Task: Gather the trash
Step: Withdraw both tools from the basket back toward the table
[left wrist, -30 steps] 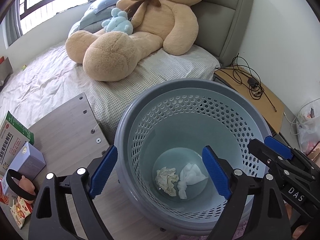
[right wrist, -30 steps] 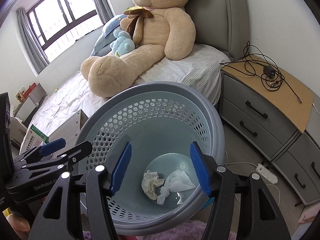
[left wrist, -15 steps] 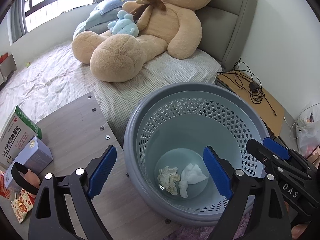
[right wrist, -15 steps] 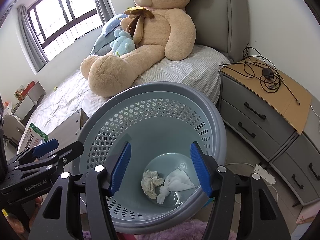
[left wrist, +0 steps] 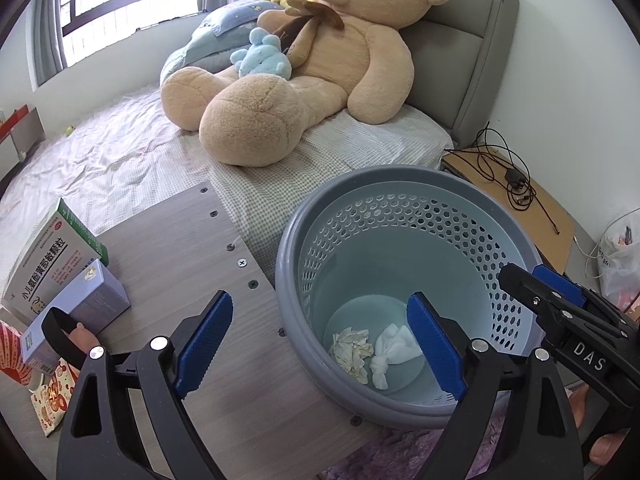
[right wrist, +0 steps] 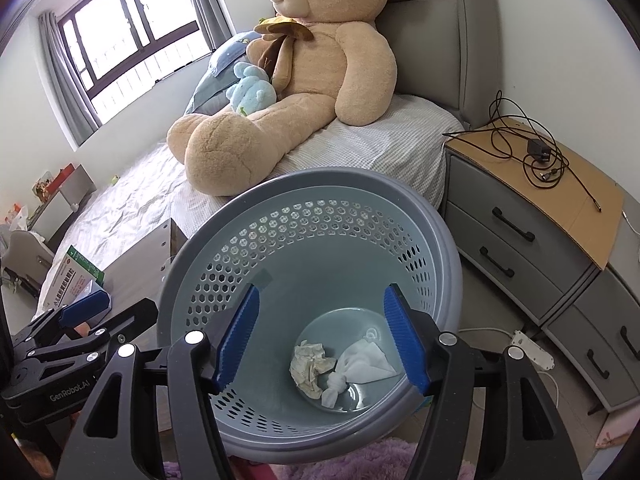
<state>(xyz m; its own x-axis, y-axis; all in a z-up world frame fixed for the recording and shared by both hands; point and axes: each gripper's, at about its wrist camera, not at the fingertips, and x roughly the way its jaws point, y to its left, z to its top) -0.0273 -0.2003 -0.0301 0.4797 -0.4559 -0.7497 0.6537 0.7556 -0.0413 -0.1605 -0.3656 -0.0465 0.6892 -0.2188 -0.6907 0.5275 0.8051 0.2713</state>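
So two bits of trash in the grey basket (right wrist: pixel 436 232): one crumpled yellowish paper (right wrist: pixel 310 368) on the left, one white tissue (right wrist: pixel 362 364) on the right. Right gripper (right wrist: pixel 322 334) has just been opening, nothing between; left gripper (left wrist: pixel 320 344) is spread wide, empty. Only the left view shows the wooden table (left wrist: pixel 168 248) with two boxes.

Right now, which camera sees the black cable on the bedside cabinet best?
The right wrist view. There the black cable lies in plain sight, loops, plug block and loose end, on the top of the bedside cabinet. In the left wrist view the cable sits further off and looks smaller, and the cabinet's drawers are hidden.
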